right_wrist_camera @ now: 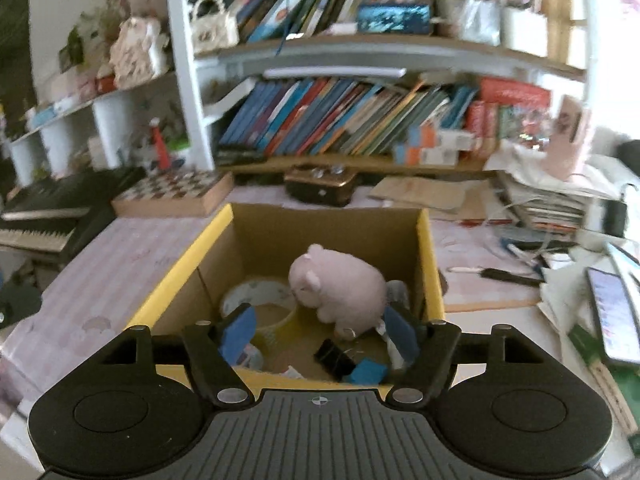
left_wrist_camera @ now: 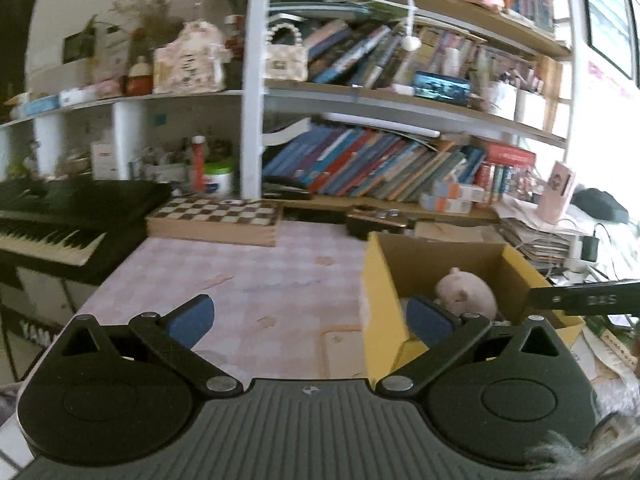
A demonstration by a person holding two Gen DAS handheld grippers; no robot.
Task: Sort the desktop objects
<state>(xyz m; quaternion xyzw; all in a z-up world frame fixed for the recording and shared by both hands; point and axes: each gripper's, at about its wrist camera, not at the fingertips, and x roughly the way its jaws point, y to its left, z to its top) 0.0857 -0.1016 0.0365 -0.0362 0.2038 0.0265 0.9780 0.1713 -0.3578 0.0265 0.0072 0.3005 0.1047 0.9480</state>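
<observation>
- The right gripper [right_wrist_camera: 320, 334] hangs over the near edge of the cardboard box [right_wrist_camera: 428, 248], its jaws spread wide with nothing between the blue pads [right_wrist_camera: 239, 334].
- Straight ahead of it and a little toward its right finger, the pink plush pig [right_wrist_camera: 340, 286] lies on the box floor, apart from both pads, its rear close to the right one.
- Beside the pig, toward the left finger, sits a roll of tape [right_wrist_camera: 256, 294]; nearer the gripper a black binder clip [right_wrist_camera: 334, 354] and a small blue item [right_wrist_camera: 368, 372] lie on the box floor, just under the open jaws.
- The left gripper [left_wrist_camera: 310, 320] is likewise spread open and empty; its left finger is over the pink chequered tablecloth [left_wrist_camera: 248, 280], its right finger is over the box's yellow-edged near-left corner.
- From this wrist view the box [left_wrist_camera: 380, 280] stands to the right of the gripper's centre line, and the pig [left_wrist_camera: 466, 294] shows inside, just beyond the right pad [left_wrist_camera: 430, 320], not touching it as far as can be told.
- A black arm of the other gripper [left_wrist_camera: 584, 300] crosses the right edge of that view, over the box's right wall.
- Farther out, a chessboard box [left_wrist_camera: 214, 220] lies at the back of the table, a keyboard [left_wrist_camera: 52, 224] to the left, and bookshelves [left_wrist_camera: 380, 168] behind.
- To the right of the box, papers, a black-handled tool [right_wrist_camera: 508, 276] and a phone [right_wrist_camera: 614, 316] lie on the table.
</observation>
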